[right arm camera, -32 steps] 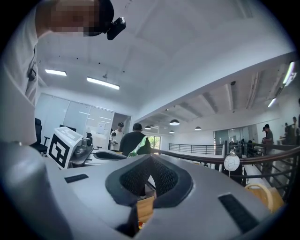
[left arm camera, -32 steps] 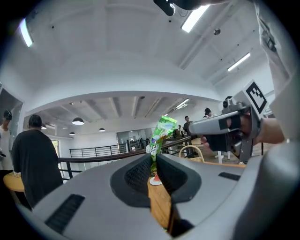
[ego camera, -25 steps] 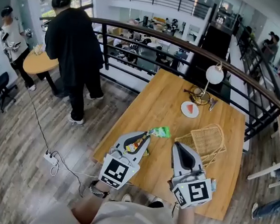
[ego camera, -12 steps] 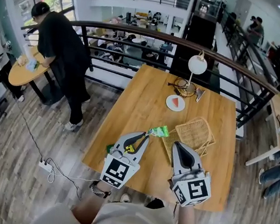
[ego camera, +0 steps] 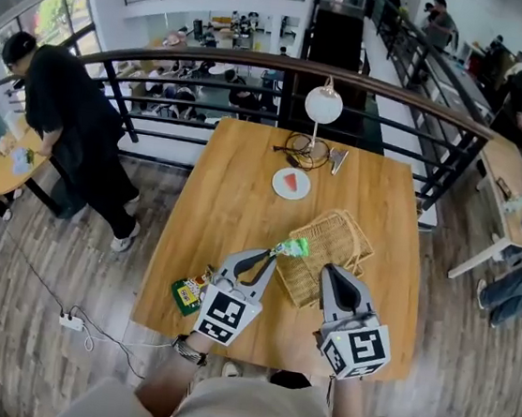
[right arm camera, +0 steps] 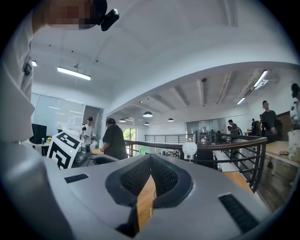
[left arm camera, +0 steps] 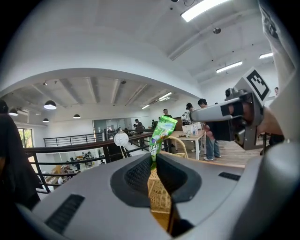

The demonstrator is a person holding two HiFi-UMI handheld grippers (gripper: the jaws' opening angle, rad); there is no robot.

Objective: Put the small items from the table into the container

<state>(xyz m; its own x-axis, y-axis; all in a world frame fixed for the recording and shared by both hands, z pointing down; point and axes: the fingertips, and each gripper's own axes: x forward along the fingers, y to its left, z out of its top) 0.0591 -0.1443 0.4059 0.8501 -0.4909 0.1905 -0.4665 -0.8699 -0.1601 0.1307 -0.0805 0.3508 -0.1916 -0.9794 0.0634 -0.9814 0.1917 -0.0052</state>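
While my left tongs (ego camera: 272,252) pinch the lower end of a small glossy green snack packet (ego camera: 292,247), their jaws stand only a sliver apart, clamped on it, and the packet sticks out past the tips. Seen from my head, it sits at the near left rim of the shallow woven wicker basket (ego camera: 338,236) on the square wooden table (ego camera: 234,200). My right tongs (ego camera: 333,271) are closed tight on nothing, by the basket's near edge. I count two tongs, one basket and two packets: the held one and a green-and-yellow packet (ego camera: 189,292) lying at the table's near left edge. At the far side are one round white plate (ego camera: 290,183) and one white globe lamp (ego camera: 324,104).
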